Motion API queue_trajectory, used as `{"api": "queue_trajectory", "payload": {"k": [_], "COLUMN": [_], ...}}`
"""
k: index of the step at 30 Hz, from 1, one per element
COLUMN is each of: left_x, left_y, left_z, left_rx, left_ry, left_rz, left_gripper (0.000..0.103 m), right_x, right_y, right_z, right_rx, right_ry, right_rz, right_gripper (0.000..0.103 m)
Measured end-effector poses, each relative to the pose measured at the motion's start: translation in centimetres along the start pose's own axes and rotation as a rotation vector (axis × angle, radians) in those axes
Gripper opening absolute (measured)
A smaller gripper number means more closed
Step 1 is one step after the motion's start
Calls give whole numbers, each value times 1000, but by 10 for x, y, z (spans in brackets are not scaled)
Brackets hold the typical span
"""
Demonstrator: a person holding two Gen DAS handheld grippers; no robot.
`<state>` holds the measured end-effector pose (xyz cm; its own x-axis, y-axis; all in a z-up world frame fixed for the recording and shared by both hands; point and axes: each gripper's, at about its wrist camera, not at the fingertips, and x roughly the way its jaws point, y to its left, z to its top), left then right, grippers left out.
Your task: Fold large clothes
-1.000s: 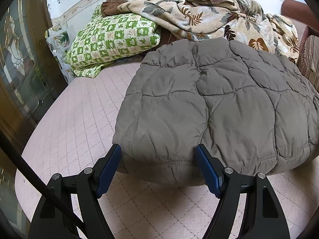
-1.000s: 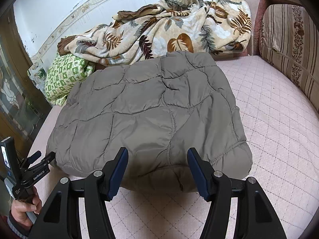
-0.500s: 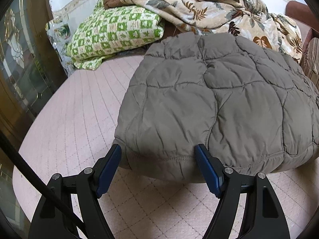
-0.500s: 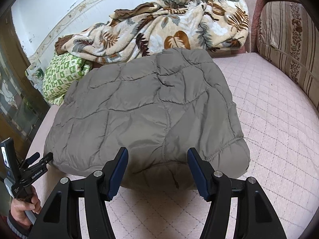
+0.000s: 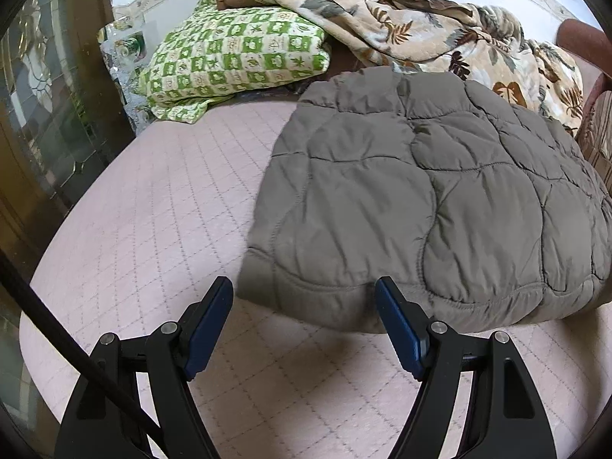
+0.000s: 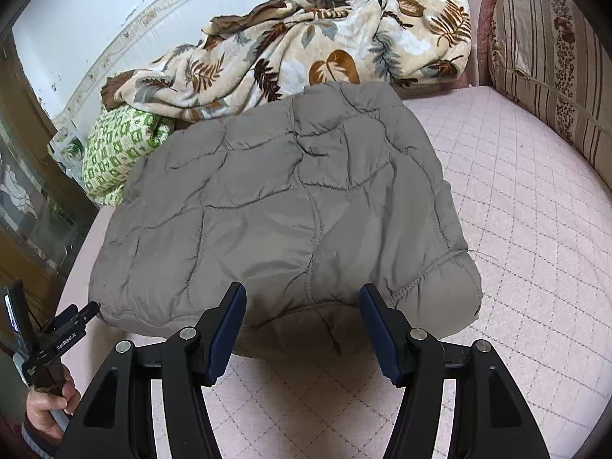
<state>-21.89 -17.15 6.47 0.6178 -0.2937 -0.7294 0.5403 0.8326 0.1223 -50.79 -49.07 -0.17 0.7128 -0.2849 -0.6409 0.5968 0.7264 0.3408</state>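
Observation:
A grey quilted jacket [image 5: 440,199] lies folded in a thick pad on the pink quilted bed [image 5: 160,206]. My left gripper [image 5: 304,294] stands open at the jacket's near left corner: its right finger is against the hem, its left finger is over bare bed. My right gripper [image 6: 302,298] is open too, its two blue pads [image 6: 229,329] flanking the near hem of the jacket [image 6: 287,206] towards the right corner. In the right wrist view the left gripper [image 6: 86,311] shows at the lower left, held by a hand [image 6: 46,409].
A leaf-patterned blanket [image 6: 313,49] is heaped along the far wall. A green checked pillow [image 5: 233,53] lies at the far left. A striped cushion [image 6: 554,61] lines the right side. A glass-panelled door [image 5: 42,122] stands close on the left.
The left wrist view has swung left: the jacket filled the gap between the left fingers, now only its corner does. The right gripper has hardly moved.

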Motion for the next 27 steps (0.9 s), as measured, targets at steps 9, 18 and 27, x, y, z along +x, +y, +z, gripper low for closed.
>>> {"api": "queue_trajectory", "payload": {"k": [9, 18, 27], "left_x": [0, 14, 16], "left_y": [16, 18, 33], "left_z": [-12, -28, -42], "left_rx": [-43, -9, -65], "left_ry": [43, 111, 169], "left_rz": [18, 70, 80], "left_gripper": [76, 76, 76], "right_x": [-18, -32, -52], "right_y": [-17, -43, -69], "right_z": [-1, -4, -13], "right_rx": [66, 123, 170], "right_ry": [-24, -36, -49], "right_rz": [27, 54, 48], "right_gripper": [66, 68, 72]}}
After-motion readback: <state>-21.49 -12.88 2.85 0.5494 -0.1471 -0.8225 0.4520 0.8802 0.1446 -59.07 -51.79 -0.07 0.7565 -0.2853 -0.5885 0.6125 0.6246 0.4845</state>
